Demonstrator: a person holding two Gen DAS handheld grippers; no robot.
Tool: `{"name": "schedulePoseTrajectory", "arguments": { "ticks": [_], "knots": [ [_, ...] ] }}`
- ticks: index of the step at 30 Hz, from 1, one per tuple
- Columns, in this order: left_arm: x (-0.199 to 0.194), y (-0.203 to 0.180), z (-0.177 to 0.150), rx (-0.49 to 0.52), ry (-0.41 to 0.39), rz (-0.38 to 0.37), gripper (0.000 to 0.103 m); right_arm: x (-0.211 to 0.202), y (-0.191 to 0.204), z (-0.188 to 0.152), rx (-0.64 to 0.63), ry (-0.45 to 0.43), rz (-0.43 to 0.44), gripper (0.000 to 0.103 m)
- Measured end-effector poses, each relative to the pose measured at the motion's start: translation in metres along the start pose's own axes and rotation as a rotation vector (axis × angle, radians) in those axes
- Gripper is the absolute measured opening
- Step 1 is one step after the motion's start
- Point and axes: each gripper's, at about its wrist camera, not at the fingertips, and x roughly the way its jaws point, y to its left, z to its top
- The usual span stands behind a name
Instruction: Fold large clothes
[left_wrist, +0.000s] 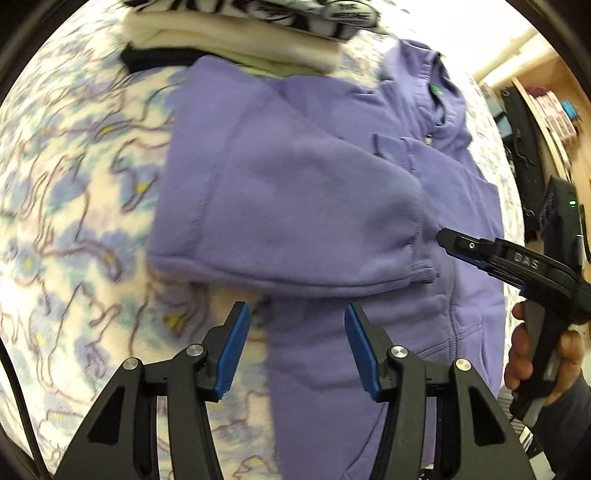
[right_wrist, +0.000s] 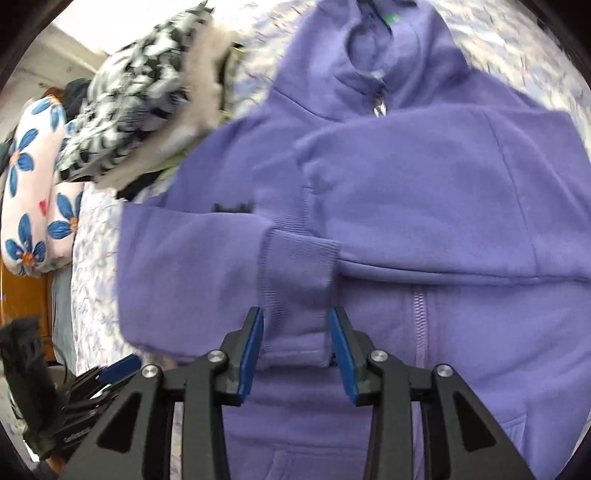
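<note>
A purple zip hoodie (left_wrist: 295, 192) lies front-up on the floral bedspread (left_wrist: 74, 184), both sleeves folded across its chest. My left gripper (left_wrist: 295, 325) is open and empty, just above the hoodie's left edge below the folded sleeve. My right gripper (left_wrist: 441, 236) comes in from the right with its tip at that sleeve's ribbed cuff. In the right wrist view the hoodie (right_wrist: 424, 192) fills the frame. My right gripper (right_wrist: 295, 325) is open, jaws on either side of the ribbed cuff (right_wrist: 299, 269), not clamped.
A stack of folded clothes (left_wrist: 236, 37), black-and-white on top, sits at the head of the hoodie; it also shows in the right wrist view (right_wrist: 140, 103). A flowered pillow (right_wrist: 33, 184) lies at the far left. Shelves (left_wrist: 546, 110) stand beyond the bed.
</note>
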Motion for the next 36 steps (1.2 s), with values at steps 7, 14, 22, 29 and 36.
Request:
{"name": "schedulePoseTrajectory", "arguments": {
  "ticks": [7,14,22,29,36],
  "knots": [
    [-0.001,0.013,-0.002,-0.059,-0.019,0.034,0.052,0.040,0.000,0.005,-0.012,0.039,-0.033,0.038],
    [-0.010,0.019,-0.004,-0.101,-0.046,0.056,0.052,0.007,0.045,-0.005,-0.254,-0.039,0.007,0.012],
    [-0.022,0.008,-0.002,-0.085,-0.077,0.054,0.052,-0.115,0.054,0.001,-0.325,-0.259,0.133,0.011],
    [-0.013,-0.013,0.006,-0.066,-0.086,0.049,0.052,-0.166,0.019,0.015,-0.243,-0.382,0.077,0.011],
    [0.006,-0.030,0.018,-0.038,-0.078,0.068,0.052,-0.171,-0.027,0.028,-0.139,-0.414,-0.016,0.011]
  ]
}}
